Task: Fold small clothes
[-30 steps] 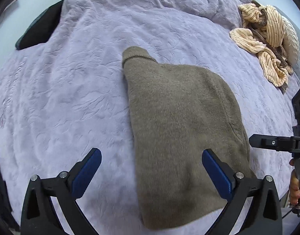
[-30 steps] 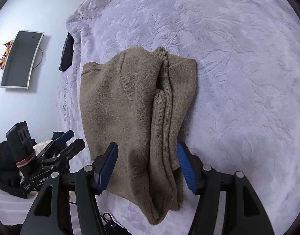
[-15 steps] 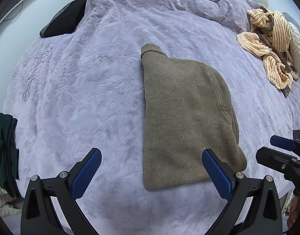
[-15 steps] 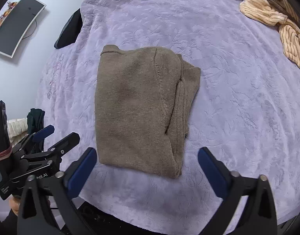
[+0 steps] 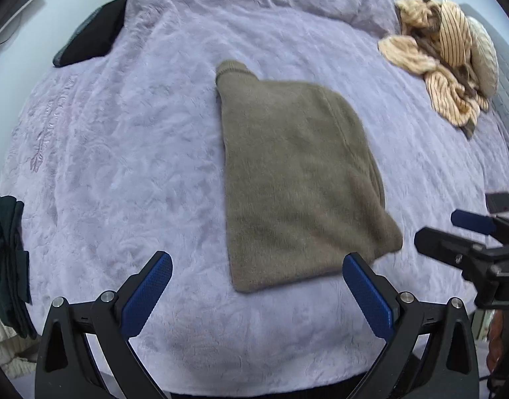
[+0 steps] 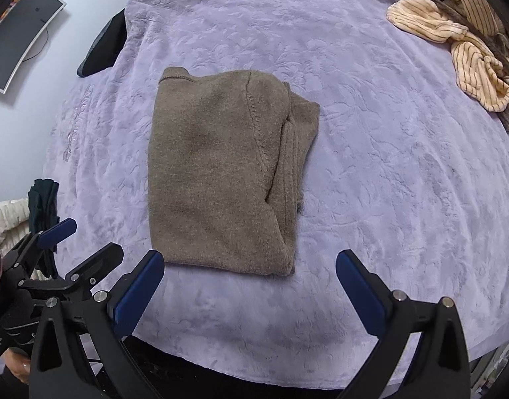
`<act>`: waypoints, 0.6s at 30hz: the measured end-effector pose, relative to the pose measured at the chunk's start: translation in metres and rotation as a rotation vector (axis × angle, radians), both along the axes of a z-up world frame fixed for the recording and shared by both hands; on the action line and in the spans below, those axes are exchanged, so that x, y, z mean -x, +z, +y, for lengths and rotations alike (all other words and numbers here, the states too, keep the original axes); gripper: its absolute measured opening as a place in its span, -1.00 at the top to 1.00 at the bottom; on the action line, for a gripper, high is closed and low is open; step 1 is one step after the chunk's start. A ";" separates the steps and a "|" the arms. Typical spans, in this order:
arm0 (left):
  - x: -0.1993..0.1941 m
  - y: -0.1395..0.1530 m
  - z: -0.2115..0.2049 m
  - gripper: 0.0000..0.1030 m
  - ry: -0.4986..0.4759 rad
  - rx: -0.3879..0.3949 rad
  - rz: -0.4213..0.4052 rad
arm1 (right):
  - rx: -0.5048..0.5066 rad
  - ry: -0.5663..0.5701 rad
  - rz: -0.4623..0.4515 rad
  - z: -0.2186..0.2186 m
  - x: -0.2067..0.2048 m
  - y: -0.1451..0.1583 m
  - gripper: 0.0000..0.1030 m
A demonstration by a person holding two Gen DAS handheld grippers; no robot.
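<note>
Right wrist view: brown sweater (image 6: 218, 173) folded on bed (image 6: 404, 166), long axis running away fwd, near hem just ahead. Right gripper (image 6: 249, 294) & left gripper (image 5: 256, 294) jaws spread wide, empty; both about equally near.

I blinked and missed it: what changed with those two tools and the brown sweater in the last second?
The right tool opened and let go of the brown sweater's near edge. Both it and the left tool pulled back toward the bed's edge. The sweater stayed folded on the purple blanket; the striped clothes were untouched.
</note>
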State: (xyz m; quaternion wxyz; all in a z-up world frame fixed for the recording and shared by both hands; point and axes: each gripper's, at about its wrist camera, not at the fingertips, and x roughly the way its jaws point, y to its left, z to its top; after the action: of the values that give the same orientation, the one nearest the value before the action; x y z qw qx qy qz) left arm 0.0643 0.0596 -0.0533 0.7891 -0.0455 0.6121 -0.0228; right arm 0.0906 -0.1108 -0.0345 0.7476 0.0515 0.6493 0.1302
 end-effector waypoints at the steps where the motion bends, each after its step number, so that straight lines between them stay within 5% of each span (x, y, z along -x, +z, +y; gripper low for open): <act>1: 0.003 -0.003 0.000 -1.00 -0.002 0.005 0.010 | -0.004 -0.003 0.010 -0.002 0.001 -0.004 -1.00; 8: 0.027 -0.007 0.001 -1.00 -0.005 -0.041 0.001 | -0.038 -0.073 0.116 -0.019 0.015 -0.057 -1.00; 13: 0.027 -0.008 0.008 -1.00 0.006 -0.061 0.024 | -0.120 -0.119 0.113 -0.021 0.015 -0.076 -0.96; 15: 0.025 -0.007 0.011 -1.00 0.021 -0.029 0.021 | -0.158 -0.136 0.113 -0.019 0.012 -0.079 -0.48; 16: 0.024 -0.006 0.013 -1.00 0.030 -0.019 0.016 | -0.161 -0.139 0.121 -0.018 0.010 -0.082 0.21; 17: 0.024 -0.004 0.013 -1.00 0.035 -0.017 0.008 | -0.157 -0.140 0.137 -0.018 0.009 -0.085 0.52; 18: 0.023 -0.002 0.013 -1.00 0.037 -0.018 -0.004 | -0.156 -0.144 0.151 -0.017 0.008 -0.089 0.58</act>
State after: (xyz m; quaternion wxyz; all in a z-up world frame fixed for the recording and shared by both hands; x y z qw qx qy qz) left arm 0.0411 0.0725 -0.0553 0.7911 -0.0499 0.6097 -0.0027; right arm 0.0830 -0.1282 -0.1233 0.6978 0.1656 0.6861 0.1221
